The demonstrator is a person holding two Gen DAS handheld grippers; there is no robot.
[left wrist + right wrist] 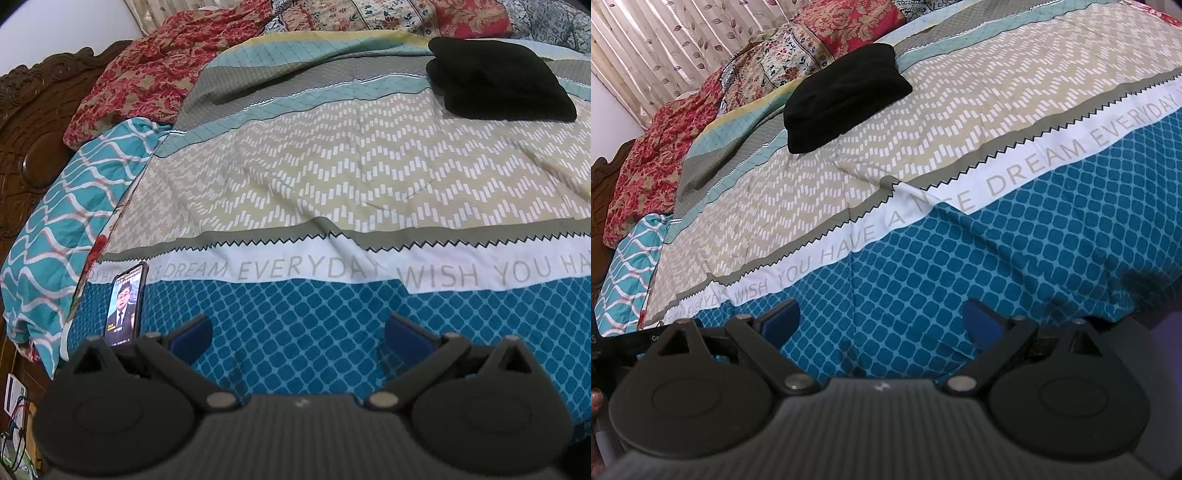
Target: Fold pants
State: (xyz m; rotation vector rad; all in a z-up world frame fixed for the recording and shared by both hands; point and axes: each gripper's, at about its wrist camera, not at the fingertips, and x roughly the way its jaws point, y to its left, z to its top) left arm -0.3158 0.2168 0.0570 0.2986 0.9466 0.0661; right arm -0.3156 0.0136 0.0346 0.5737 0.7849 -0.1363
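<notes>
The black pants [498, 79] lie folded in a compact stack on the far part of the bed, on the grey and beige stripes of the bedspread; they also show in the right wrist view [846, 98]. My left gripper [297, 332] is open and empty, over the blue diamond band near the bed's front edge, far from the pants. My right gripper [881, 319] is open and empty too, over the same blue band, well short of the pants.
A phone [123, 306] with a lit screen lies at the front left of the bedspread [332, 177]. Red floral blankets [147, 70] and a teal wavy pillow [66, 206] sit at the left. A carved wooden headboard [26, 122] stands behind; curtains [665, 48] hang beyond.
</notes>
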